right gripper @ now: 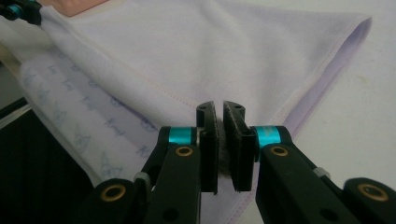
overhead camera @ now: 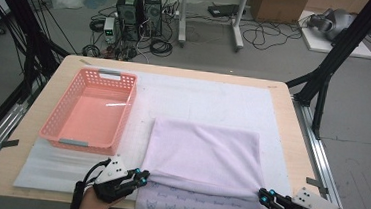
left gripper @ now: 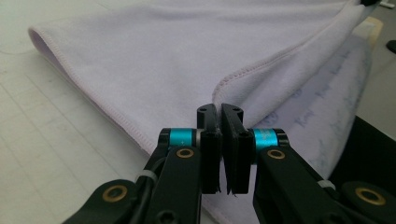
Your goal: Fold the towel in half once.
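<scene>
Lilac towel folded over; printed underside apparently overhanging near edge.

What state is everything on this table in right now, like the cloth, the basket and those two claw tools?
Towel: lavender, folded over, its near corners lifted, a printed layer showing under the fold at the table's near edge.
Left gripper: shut on the towel's near left corner.
Right gripper: shut on the towel's near right corner.
Basket: pink, upright, empty, apart from the towel.
White mat: lying flat under the towel and basket.
</scene>
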Available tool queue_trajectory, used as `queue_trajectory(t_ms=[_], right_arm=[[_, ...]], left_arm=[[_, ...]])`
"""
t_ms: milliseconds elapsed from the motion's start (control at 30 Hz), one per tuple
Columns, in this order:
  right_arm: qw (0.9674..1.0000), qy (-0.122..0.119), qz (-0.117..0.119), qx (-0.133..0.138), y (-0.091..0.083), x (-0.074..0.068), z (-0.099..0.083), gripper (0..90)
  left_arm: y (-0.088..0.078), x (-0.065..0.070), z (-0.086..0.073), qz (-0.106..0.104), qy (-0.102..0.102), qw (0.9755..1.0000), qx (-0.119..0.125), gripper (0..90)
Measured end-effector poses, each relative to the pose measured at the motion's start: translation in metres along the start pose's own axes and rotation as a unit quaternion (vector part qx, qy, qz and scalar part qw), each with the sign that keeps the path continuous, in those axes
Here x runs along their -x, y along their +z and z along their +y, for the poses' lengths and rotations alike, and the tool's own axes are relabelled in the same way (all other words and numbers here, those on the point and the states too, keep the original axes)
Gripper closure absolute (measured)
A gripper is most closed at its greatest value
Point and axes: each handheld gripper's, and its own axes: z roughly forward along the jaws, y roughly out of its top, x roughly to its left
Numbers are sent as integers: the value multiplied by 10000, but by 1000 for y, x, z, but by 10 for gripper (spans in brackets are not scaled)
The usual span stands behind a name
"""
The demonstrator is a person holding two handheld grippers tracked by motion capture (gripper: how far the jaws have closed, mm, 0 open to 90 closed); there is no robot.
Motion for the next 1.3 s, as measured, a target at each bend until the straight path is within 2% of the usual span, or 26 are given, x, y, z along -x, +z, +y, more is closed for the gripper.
queue_trajectory(t_ms=[33, 100, 167, 233, 267, 300, 367, 500, 667, 767, 867, 900, 1100, 1167, 1233, 1267, 1300], right_arm=[[10000, 15, 23, -2, -2, -2, -1, 840], [9998, 74, 114, -108, -3, -3, -4, 827], [9995, 152, 113, -244, -2, -3, -6, 701], [9993, 359, 8, -73, -4, 1, -4, 631], [9990, 445, -26, 99, -5, 3, -2, 616], [9986, 468, -90, 235, -6, 6, 1, 613], [9978, 509, -245, 336, -3, 10, 5, 612], [9974, 428, -511, 277, 14, 19, 14, 579], [9951, 353, -928, 44, 38, 34, 25, 568], [9936, 372, -1071, -11, 48, 45, 30, 568], [9917, 345, -1233, -131, 64, 58, 37, 569], [9912, 342, -1268, -174, 69, 61, 39, 568], [9905, 314, -1276, -411, 114, 80, 56, 561], [9884, 211, -1366, -627, 127, 83, 61, 579], [9846, 39, -1531, -838, 135, 87, 63, 594], [9842, 18, -1558, -843, 136, 90, 64, 597], [9815, -16, -1693, -896, 135, 91, 65, 614]], left_arm=[[-1, 1, -1, -30, -11, 10000, -24, 853], [-2, 1, -5, -116, -166, 9997, -99, 813], [-1, -4, -5, -196, -350, 9992, -91, 651], [0, -10, 0, -108, -511, 9986, 34, 489], [0, -13, 4, -70, -599, 9981, 146, 468], [0, -17, 8, -47, -664, 9975, 248, 462], [1, -23, 15, 4, -698, 9969, 358, 449], [10, -35, 26, 204, -742, 9962, 406, 438], [35, -49, 38, 345, -851, 9955, 230, 416], [52, -57, 47, 522, -974, 9938, 111, 411], [68, -67, 56, 720, -975, 9926, 40, 412], [75, -71, 59, 820, -1028, 9913, 18, 410], [97, -87, 69, 1220, -922, 9881, -167, 410], [102, -94, 71, 1267, -1023, 9866, -121, 410], [107, -100, 70, 1395, -1060, 9845, -121, 411], [110, -102, 69, 1455, -1092, 9832, -164, 411], [113, -106, 68, 1492, -1125, 9821, -219, 411]])
